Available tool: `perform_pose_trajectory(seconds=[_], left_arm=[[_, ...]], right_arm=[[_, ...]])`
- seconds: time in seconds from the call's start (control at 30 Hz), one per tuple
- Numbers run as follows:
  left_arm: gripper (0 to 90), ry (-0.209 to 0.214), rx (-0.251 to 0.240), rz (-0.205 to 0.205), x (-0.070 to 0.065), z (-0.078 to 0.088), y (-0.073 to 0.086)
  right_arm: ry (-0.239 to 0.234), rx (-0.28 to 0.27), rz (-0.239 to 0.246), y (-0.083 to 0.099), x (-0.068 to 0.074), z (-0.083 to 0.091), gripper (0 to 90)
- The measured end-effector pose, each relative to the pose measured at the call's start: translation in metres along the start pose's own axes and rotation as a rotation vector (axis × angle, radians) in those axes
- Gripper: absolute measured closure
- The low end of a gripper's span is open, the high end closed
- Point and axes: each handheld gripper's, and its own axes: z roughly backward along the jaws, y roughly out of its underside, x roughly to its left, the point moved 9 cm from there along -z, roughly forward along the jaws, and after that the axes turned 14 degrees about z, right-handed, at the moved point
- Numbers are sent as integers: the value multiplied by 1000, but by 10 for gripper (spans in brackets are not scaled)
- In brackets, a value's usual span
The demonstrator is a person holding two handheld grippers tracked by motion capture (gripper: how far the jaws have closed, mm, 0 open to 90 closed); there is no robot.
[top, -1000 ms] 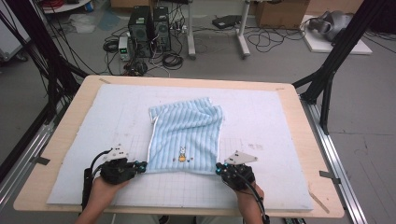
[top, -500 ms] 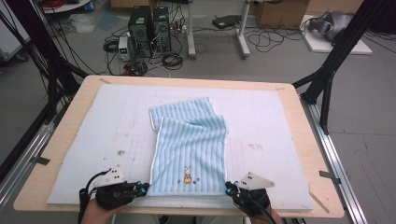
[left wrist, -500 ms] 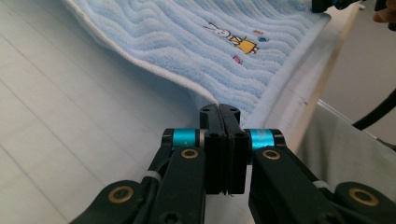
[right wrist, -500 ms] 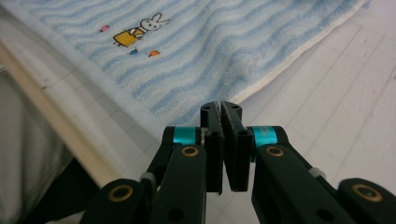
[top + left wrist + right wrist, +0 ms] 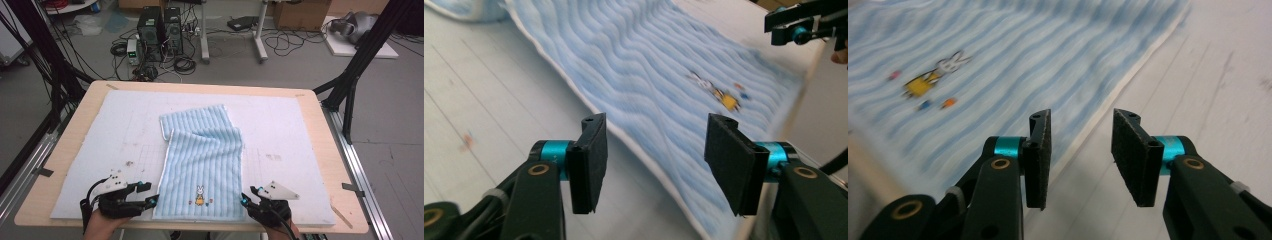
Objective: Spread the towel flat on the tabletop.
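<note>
A light blue striped towel (image 5: 202,160) with a small rabbit picture (image 5: 199,194) lies lengthwise on the white mat (image 5: 300,150), its far end folded under. My left gripper (image 5: 148,193) sits at the towel's near left corner, and its jaws have just been opening. In the left gripper view the gripper (image 5: 654,150) is open with nothing between the pads, and the towel (image 5: 639,65) lies flat ahead. My right gripper (image 5: 248,195) is at the near right corner, jaws also just opened. In the right gripper view the gripper (image 5: 1080,155) is open over the towel's (image 5: 998,55) white edge.
The mat covers a wooden table (image 5: 325,125) whose near edge is just behind both hands. Metal rails (image 5: 360,170) run along the sides, and black frame posts (image 5: 360,65) rise at the right. Computer towers (image 5: 160,30) and cables sit on the floor beyond.
Both grippers drew back toward the near edge, pulling the towel's near end out long and flat. Both have let go of the corners and stand open.
</note>
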Motion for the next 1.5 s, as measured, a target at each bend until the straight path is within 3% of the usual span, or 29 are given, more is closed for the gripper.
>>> perform_pose_trajectory(seconds=[0.07, 0.17, 0.27, 0.33, 0.5, 0.63, 0.7, 0.77, 0.8, 1.07, 1.27, 1.5], left_arm=[[405, -17, -7, 5, 4, -7, -10], [397, -47, -14, 13, 12, -19, -25], [391, -94, -19, 25, 21, -31, -36], [401, -110, -20, 32, 25, -39, -40], [424, -168, 16, 44, 38, -56, -40], [566, -210, 101, 22, 40, -66, -29], [645, -252, 90, -19, 39, -66, -26], [832, -218, 104, -17, 36, -64, -23], [868, -217, 101, -25, 35, -63, -21], [876, -128, 110, 40, 22, -42, -1], [876, -65, 133, 36, 9, -24, 13], [875, -39, 135, 28, 0, -13, 26]], right_arm=[[41, -11, -16, -5, -7, -8, 518], [50, -11, -60, -12, -16, -23, 464], [17, -9, -95, -17, -21, -37, 504], [41, 10, -60, -18, -23, -44, 530], [46, 70, -110, -13, -27, -57, 515], [38, 100, -105, -10, -25, -61, 627], [25, 94, -117, -10, -25, -61, 725], [-4, 90, -126, -10, -22, -60, 843], [-9, 91, -117, -10, -20, -59, 858], [-65, 84, -81, -5, -4, -43, 864], [-87, 70, -73, -1, 6, -24, 863], [-103, 69, -55, 5, 20, -9, 863]])
